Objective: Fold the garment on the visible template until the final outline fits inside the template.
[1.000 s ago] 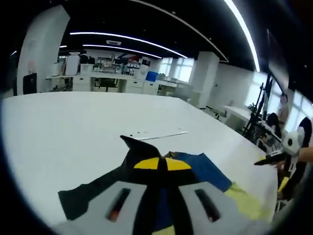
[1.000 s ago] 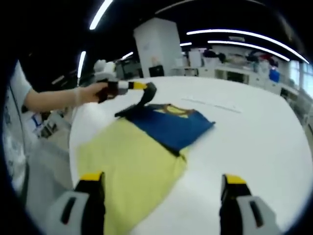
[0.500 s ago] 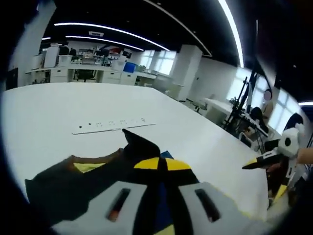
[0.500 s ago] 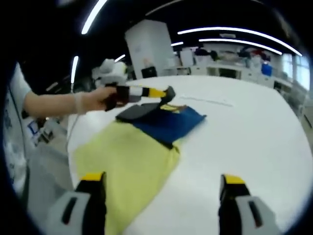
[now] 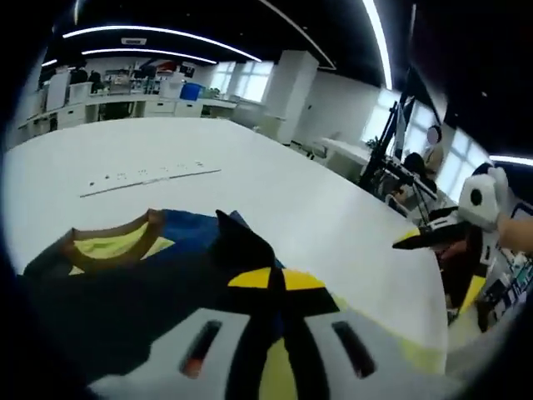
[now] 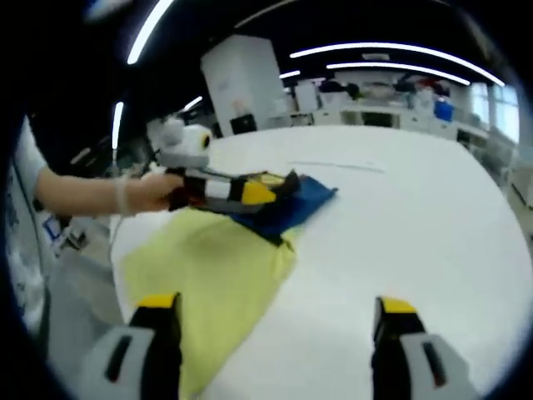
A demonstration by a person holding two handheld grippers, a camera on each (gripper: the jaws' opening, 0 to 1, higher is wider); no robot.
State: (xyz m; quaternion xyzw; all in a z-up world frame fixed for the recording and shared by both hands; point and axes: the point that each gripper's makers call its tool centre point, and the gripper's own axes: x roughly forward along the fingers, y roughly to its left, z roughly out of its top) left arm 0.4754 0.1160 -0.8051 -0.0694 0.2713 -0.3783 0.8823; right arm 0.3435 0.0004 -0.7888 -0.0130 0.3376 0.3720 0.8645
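Note:
My left gripper [image 5: 271, 279] is shut on a black fold of the garment [image 5: 237, 244], holding it up over the cloth. Beyond it lies the navy garment [image 5: 179, 233] with a brown collar [image 5: 108, 242]. In the right gripper view a hand holds the left gripper [image 6: 279, 185] low over the blue garment [image 6: 304, 200], which lies on the far end of the yellow-green template [image 6: 208, 267]. My right gripper [image 6: 275, 333] is open above the template's near edge, with nothing between its jaws. The right gripper [image 5: 416, 239] also hangs at the right of the left gripper view.
The white table [image 6: 416, 225] stretches wide to the right of the template. A thin white strip [image 5: 150, 173] lies on it beyond the garment, also as the strip [image 6: 333, 167]. Desks, a pillar and stands are around the room's edge. The table edge [image 6: 117, 250] runs near the person.
My left gripper has carried the black fold across the blue garment, lower and further over it. More of the collar now shows. The right gripper has stayed open and nearly still.

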